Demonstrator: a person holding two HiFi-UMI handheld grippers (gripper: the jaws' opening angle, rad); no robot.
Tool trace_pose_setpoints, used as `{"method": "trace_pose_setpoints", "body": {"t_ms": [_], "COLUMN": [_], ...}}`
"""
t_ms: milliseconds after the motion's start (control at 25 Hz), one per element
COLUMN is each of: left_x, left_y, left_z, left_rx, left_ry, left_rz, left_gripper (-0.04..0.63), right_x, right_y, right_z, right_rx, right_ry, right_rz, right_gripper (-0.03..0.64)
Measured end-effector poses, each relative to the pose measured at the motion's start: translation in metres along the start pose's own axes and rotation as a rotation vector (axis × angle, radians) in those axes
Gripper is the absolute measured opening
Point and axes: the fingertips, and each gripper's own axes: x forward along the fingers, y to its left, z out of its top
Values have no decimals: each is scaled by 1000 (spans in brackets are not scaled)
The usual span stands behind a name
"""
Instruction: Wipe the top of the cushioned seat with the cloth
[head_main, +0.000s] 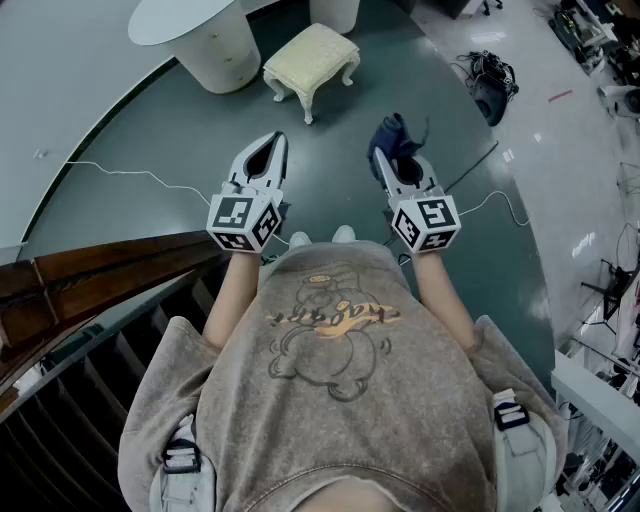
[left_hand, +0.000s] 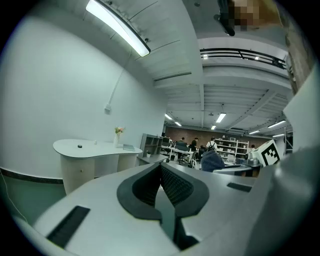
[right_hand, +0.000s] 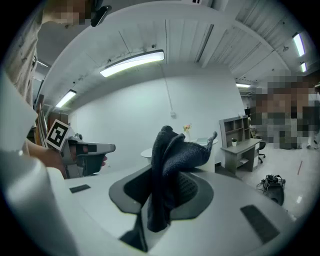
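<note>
The left tongs (head_main: 272, 145) are pressing together on nothing. The right tongs (head_main: 395, 158) are clamping the cloth (head_main: 390, 135), well short of the seat (head_main: 312, 58). A cable heap (head_main: 488, 80) is lying right of the seat, and a tabletop (head_main: 190, 15) is standing just left of it. Only the right gripper view is showing the cloth bunching upward.

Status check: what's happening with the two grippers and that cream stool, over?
Left gripper shut, empty. Right gripper shut on dark blue cloth. Cream cushioned stool ahead on floor, untouched. Nothing visibly in the way.
</note>
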Motion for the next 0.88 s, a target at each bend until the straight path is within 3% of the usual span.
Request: {"method": "trace_pose_setpoints", "body": {"t_ms": [400, 880], "left_x": [14, 55], "left_y": [-31, -23], "left_z": [-7, 2], "left_rx": [34, 41], "left_ry": [-19, -34], "left_rz": [23, 31], "left_gripper": [18, 18], "right_x": [-10, 16], "right_y": [-34, -62], "right_z": [-10, -6], "right_rx": [-12, 4], "right_ry": [-2, 12], "right_rz": [62, 94], "right_gripper": [97, 98]}}
